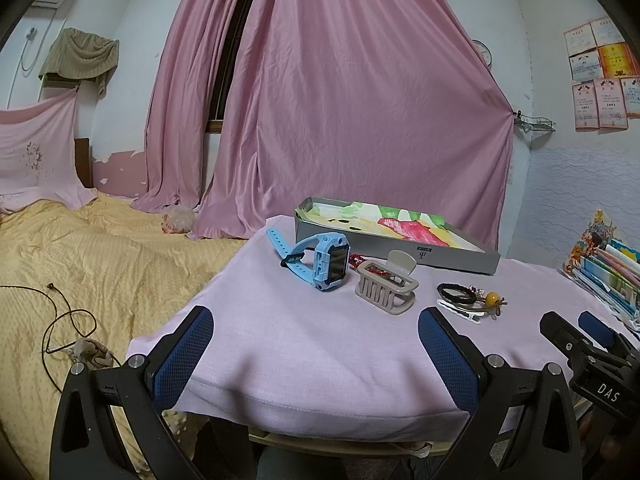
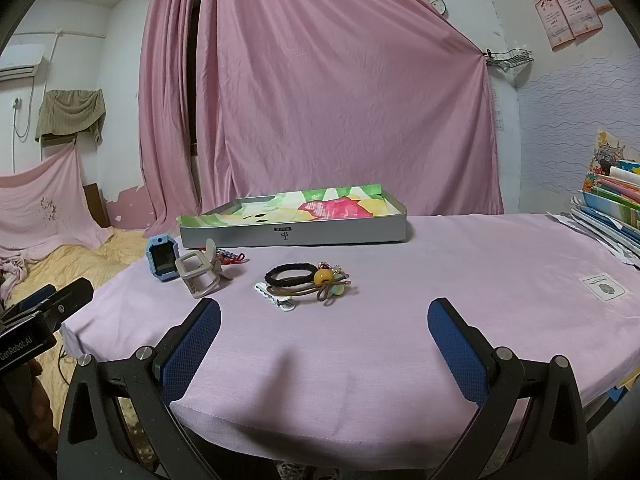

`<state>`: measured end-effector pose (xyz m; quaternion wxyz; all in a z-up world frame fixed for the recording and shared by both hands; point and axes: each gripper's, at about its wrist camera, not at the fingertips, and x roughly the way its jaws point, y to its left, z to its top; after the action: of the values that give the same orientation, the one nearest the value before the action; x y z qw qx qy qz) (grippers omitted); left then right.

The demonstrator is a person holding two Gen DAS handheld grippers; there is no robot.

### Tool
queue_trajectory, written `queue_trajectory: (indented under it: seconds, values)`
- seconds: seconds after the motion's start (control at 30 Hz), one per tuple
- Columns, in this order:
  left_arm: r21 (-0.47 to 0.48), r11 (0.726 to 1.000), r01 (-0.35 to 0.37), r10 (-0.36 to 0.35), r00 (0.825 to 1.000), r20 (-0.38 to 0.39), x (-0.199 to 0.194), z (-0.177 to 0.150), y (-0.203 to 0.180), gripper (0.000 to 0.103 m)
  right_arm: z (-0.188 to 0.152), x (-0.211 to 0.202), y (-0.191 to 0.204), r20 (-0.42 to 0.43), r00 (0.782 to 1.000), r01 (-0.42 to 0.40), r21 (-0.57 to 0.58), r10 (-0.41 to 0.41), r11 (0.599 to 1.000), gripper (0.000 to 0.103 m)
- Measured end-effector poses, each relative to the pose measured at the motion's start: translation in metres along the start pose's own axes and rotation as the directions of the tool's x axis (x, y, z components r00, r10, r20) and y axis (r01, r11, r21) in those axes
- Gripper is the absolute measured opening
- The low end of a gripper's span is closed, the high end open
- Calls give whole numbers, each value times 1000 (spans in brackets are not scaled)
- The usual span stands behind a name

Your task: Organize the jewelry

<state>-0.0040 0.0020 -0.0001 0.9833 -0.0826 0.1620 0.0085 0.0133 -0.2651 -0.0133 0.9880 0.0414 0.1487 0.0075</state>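
Right wrist: paper-lined tray (no jewelry inside)

One watch, one claw clip, two hair ties, one tray

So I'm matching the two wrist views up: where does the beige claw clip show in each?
Left wrist: the beige claw clip lies centre frame, just right of the blue watch.
Right wrist: it sits left of centre, again beside the watch.
Shared landmark: the grey box behind both.
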Motion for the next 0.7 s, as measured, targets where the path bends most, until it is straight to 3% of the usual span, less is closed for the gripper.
queue_trajectory:
  seconds: [0.7]
  values:
    - [0, 1000, 5, -5, 1000, -5, -3, 3, 0, 103, 0, -1, -1, 3, 1000, 1, 4, -1, 1000, 102]
